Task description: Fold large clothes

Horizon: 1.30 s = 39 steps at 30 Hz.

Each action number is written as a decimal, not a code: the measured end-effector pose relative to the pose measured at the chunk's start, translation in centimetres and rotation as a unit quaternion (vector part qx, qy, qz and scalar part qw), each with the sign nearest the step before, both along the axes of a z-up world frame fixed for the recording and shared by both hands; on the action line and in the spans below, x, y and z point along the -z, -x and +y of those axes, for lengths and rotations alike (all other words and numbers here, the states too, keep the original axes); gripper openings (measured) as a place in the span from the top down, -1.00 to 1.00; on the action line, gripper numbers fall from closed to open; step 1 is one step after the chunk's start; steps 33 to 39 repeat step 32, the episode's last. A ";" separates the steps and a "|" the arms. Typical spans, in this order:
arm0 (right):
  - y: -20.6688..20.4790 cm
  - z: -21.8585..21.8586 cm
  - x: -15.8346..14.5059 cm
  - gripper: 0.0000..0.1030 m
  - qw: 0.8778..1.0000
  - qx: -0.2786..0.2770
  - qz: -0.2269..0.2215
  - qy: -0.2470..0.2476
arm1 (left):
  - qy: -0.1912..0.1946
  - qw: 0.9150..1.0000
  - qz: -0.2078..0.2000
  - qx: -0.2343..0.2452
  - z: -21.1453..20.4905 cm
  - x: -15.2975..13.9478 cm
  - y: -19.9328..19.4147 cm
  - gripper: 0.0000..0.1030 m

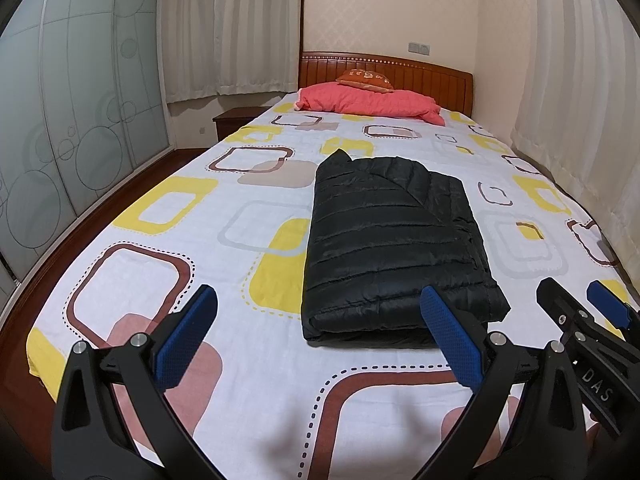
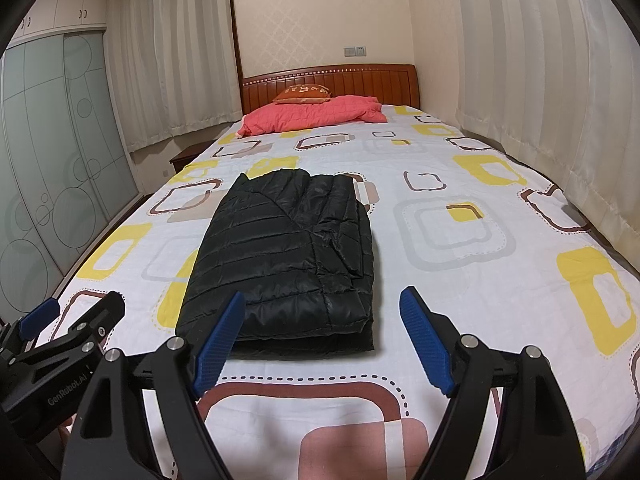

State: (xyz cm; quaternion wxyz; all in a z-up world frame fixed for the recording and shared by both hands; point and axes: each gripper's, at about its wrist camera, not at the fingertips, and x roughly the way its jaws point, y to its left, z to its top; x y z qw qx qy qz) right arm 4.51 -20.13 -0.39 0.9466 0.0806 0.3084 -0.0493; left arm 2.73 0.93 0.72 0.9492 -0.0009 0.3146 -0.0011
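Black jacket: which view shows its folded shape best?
The right wrist view: the black jacket lies near centre, only its near left corner hidden. In the left wrist view a blue finger also covers part of the jacket's near edge.

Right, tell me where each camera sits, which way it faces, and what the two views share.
Left wrist: on the left gripper, looking down the bed toward the headboard; its open blue fingers frame the view, with the right gripper at right.
Right wrist: on the right gripper, same heading, open; left gripper at left.
Shared: folded black jacket, pink quilt, headboard.
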 end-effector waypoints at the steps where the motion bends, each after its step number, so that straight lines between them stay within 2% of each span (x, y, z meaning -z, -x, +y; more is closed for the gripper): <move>1: 0.0 0.0 0.0 -0.52 1.000 0.000 0.000 -0.001 | -0.002 1.000 0.000 0.000 -0.1 -0.1 0.0 -0.96; 16: 0.1 0.1 0.0 -0.52 1.000 0.000 0.000 -0.001 | -0.001 1.000 -0.020 0.019 0.3 -0.6 0.2 -0.96; 19: 0.0 0.1 -0.1 -0.52 1.000 0.000 0.001 -0.001 | 0.009 1.000 -0.013 0.016 0.6 -0.2 0.1 -0.96; 22: 0.0 0.1 0.0 -0.52 1.000 -0.002 0.002 -0.002 | 0.005 1.000 0.001 0.015 0.6 0.2 -0.3 -0.96; 27: -0.2 -0.3 0.4 -0.52 1.000 0.000 0.004 -0.003 | -0.010 1.000 0.000 0.009 0.4 0.8 -1.0 -0.96; 30: -0.5 -1.1 1.0 -0.53 1.000 0.006 0.008 -0.008 | -0.007 1.000 0.025 0.007 0.8 2.1 -2.3 -0.96; 32: -1.0 -2.2 1.8 -0.62 1.000 0.012 0.013 -0.014 | -0.009 0.999 0.040 -0.002 1.3 3.2 -3.4 -0.96; 39: -1.0 -2.2 1.8 -0.62 1.000 0.012 0.013 -0.014 | -0.009 0.999 0.040 -0.002 1.3 3.2 -3.4 -0.96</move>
